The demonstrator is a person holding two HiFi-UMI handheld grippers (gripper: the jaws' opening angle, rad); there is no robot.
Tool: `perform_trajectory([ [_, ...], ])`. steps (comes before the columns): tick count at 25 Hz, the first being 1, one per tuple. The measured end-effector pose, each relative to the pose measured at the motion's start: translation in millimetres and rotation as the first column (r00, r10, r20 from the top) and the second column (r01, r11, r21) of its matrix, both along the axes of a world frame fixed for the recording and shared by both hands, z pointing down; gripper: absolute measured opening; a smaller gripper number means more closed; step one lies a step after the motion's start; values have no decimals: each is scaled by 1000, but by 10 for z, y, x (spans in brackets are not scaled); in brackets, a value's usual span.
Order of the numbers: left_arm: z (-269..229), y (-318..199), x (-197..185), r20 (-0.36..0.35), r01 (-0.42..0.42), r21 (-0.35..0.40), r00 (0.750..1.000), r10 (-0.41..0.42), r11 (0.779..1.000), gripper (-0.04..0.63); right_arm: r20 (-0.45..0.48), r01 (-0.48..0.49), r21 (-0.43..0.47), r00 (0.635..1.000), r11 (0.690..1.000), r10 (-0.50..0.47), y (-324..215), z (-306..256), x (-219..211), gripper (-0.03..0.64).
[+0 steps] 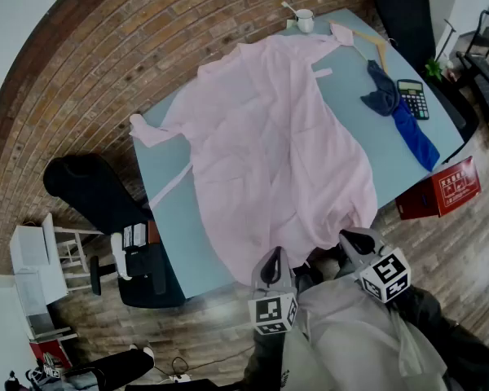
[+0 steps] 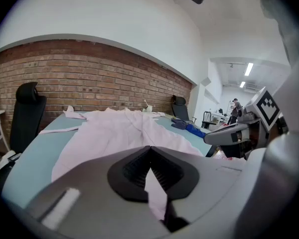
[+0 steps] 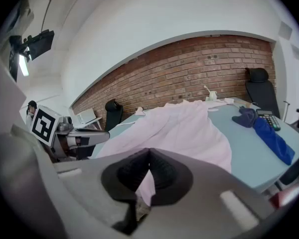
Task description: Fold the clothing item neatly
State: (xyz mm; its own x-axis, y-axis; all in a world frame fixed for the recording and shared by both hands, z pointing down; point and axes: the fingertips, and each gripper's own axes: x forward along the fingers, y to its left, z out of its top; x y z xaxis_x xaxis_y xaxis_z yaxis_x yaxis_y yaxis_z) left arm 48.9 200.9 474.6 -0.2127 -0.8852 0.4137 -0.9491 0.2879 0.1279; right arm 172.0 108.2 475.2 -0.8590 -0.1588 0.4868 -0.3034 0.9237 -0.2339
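Pink garment [image 1: 277,145] lies spread over tabletop [image 1: 395,161], neck end twd 12 o'clock, hem at 6. L tongs [image 1: 270,261] & R tongs [image 1: 353,239] both pressed together, each pinching the hem.

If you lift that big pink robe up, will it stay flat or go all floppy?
Probably floppy: the pink robe lies rumpled, and its hem droops over the table edge. Likely light too, since it looks thin.
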Motion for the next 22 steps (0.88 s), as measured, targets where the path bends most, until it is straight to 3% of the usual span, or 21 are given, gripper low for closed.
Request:
perform_trajectory([
  [13,35,24,-12,-8,-8,-9,1000,8,1000,6,-15,-21,-13,1000,1000,21,16,50,12,0],
  [22,30,25,-92,0,-26,-4,1000,26,1000,6,104,-109,-44,988,993,113,-107,-84,-27,0],
])
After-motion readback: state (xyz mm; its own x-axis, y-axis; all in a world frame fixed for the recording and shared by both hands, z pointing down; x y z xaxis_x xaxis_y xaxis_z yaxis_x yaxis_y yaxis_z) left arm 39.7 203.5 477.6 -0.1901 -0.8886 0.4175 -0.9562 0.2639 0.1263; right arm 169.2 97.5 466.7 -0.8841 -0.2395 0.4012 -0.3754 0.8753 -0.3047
